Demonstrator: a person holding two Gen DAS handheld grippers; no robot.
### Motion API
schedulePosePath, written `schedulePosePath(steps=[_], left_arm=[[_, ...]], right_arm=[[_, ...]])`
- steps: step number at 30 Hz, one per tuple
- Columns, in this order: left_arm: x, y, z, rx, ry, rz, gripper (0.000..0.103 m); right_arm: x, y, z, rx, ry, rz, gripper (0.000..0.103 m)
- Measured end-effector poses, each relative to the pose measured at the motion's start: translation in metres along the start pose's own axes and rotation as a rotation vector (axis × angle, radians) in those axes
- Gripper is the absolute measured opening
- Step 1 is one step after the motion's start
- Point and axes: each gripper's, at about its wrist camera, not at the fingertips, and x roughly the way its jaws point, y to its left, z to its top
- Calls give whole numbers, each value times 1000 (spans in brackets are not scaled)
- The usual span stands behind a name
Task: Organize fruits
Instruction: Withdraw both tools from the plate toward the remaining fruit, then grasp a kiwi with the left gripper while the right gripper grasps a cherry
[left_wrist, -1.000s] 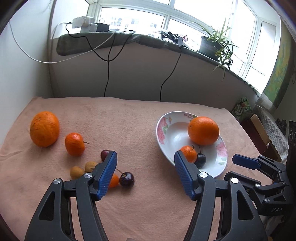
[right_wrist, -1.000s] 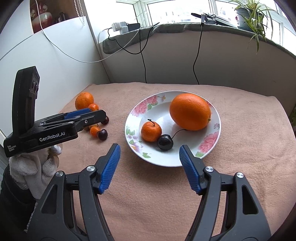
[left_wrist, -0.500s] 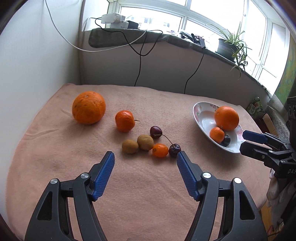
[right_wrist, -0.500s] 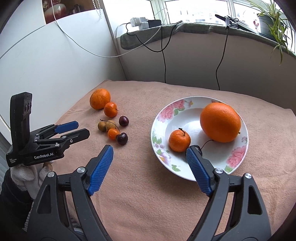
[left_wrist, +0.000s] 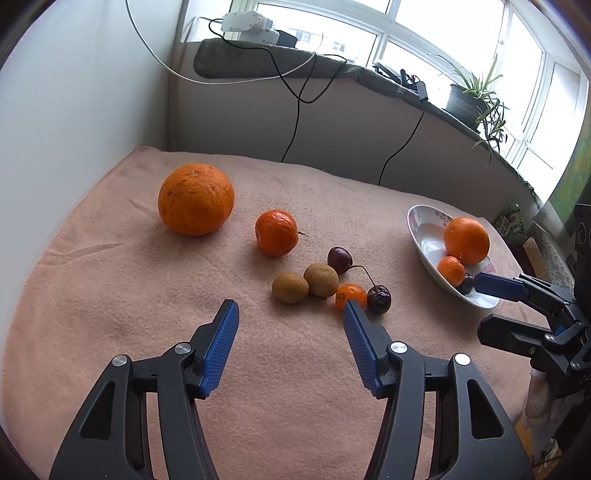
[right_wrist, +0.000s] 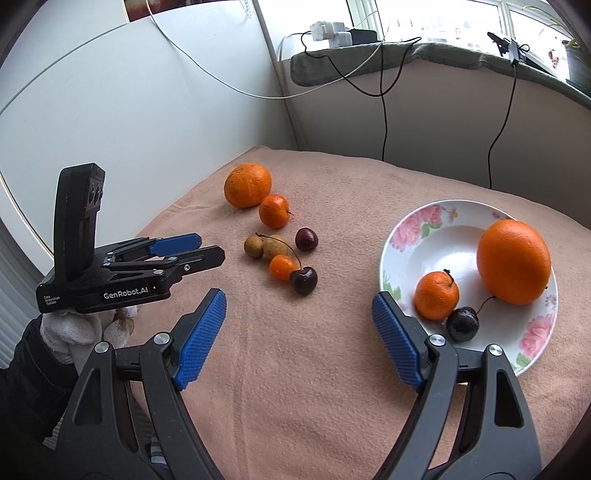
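Seven fruits lie loose on the pink cloth (left_wrist: 110, 295): a big orange (left_wrist: 196, 199) and a mandarin (left_wrist: 276, 232) toward its far edge, then two brown fruits (left_wrist: 305, 282), a tiny orange one (left_wrist: 350, 295) and two cherries (left_wrist: 378, 299). We see the plate (right_wrist: 413, 236) near the right edge holding three more. Our left gripper (left_wrist: 290, 317) is empty and its jaws are closing; our right gripper (right_wrist: 297, 314) stands wide, empty.
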Motion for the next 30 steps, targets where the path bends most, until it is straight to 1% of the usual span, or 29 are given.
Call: schedulePosePath(steps=[2,4,6,7,10,14,18,20,25,30], left_arm=[[3,1,0,5,8,-5,52],[6,2,1,7,16,-12,50],[9,3,1,7,23,-24,46],[10,3,2,8,26,-28,44],[15,8,3,0,38,-41,39],[22,12,5,0,49,-41,36],[27,14,7,2,59,-40,35],[30,14,8,11,65,-42,33],[35,14,9,22,75,-48,32],[40,13,10,30,90,-53,32]], right_arm=[[7,2,1,-5,10,0,84],[15,3,2,-5,20,-1,83],[22,4,2,-5,35,5,77],[26,4,2,-7,44,5,71],[36,4,2,-12,59,-6,66],[47,0,2,-2,82,-1,55],[56,-2,3,4,93,-4,51],[60,-2,5,-2,98,-6,42],[68,-1,7,-26,112,-27,38],[73,1,10,-52,117,-37,38]])
